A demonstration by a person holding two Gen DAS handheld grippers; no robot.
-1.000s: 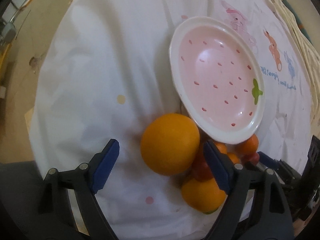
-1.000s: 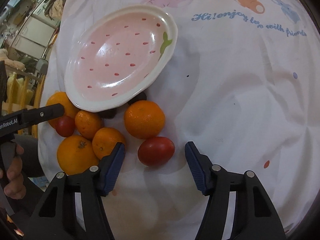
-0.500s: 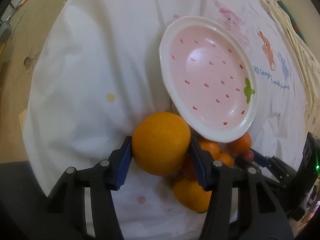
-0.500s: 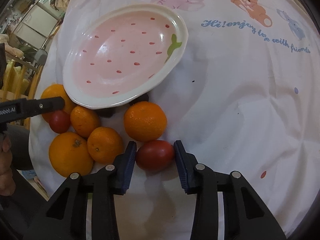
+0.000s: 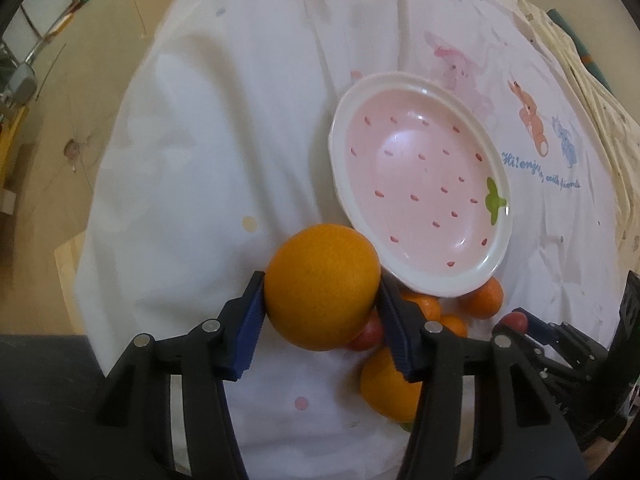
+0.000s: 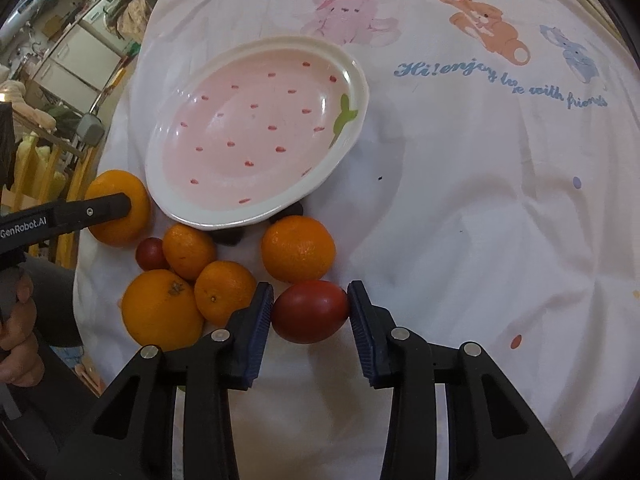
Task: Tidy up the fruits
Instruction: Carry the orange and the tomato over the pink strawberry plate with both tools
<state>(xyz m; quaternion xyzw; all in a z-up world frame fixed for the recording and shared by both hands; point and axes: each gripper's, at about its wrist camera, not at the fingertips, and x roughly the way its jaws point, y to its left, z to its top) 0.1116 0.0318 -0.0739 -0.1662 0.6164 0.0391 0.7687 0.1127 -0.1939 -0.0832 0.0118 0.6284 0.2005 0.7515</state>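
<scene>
The large orange (image 5: 322, 286) sits pinched between the blue pads of the left claw (image 5: 320, 312), just beside the near rim of the pink strawberry plate (image 5: 416, 280). The right claw (image 6: 310, 314) is pressed on a red tomato (image 6: 310, 312) lying in front of the plate. Between them on the white printed cloth (image 6: 460, 220) cluster more oranges (image 6: 298, 248) and a small red fruit (image 6: 151, 254).
</scene>
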